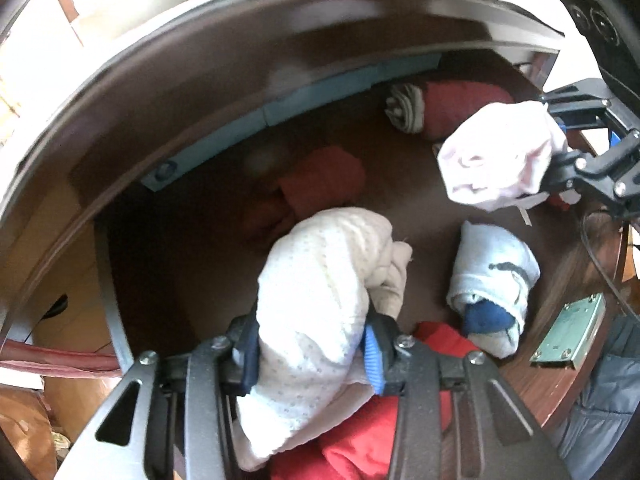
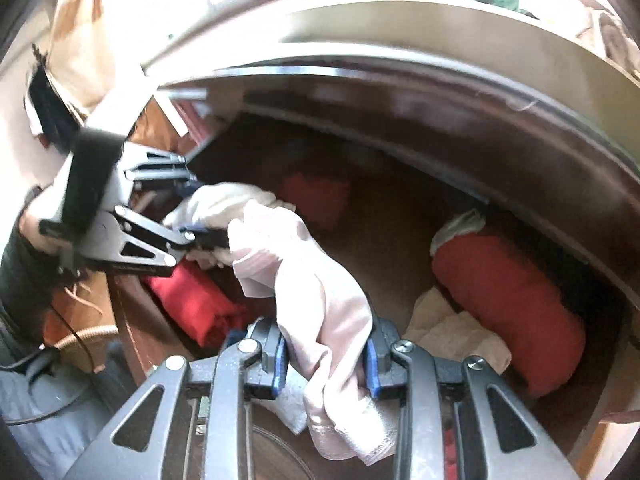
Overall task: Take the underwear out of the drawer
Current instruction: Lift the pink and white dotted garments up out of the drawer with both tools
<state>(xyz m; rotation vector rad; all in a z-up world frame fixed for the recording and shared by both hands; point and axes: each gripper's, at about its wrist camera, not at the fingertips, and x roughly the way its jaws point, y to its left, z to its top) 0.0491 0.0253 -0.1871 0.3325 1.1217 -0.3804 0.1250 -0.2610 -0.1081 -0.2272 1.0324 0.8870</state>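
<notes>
The left hand-held gripper [image 1: 310,344] squeezes the dotted white underwear [image 1: 316,292]; the right hand-held gripper [image 2: 326,354] squeezes the pink underwear [image 2: 320,288]. Loose cloth could slip out and fall back into the drawer [image 1: 224,92].

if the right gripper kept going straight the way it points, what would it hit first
Probably the bare drawer floor, just beyond the pink garment clamped in the right gripper; depth is hard to judge.

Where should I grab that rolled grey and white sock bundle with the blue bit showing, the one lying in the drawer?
Grip the sock bundle across its thicker middle, coming down from above. It lies flat on the drawer floor with bare wood along both long sides, so fingers could likely straddle it; the blue end looks loose.
</notes>
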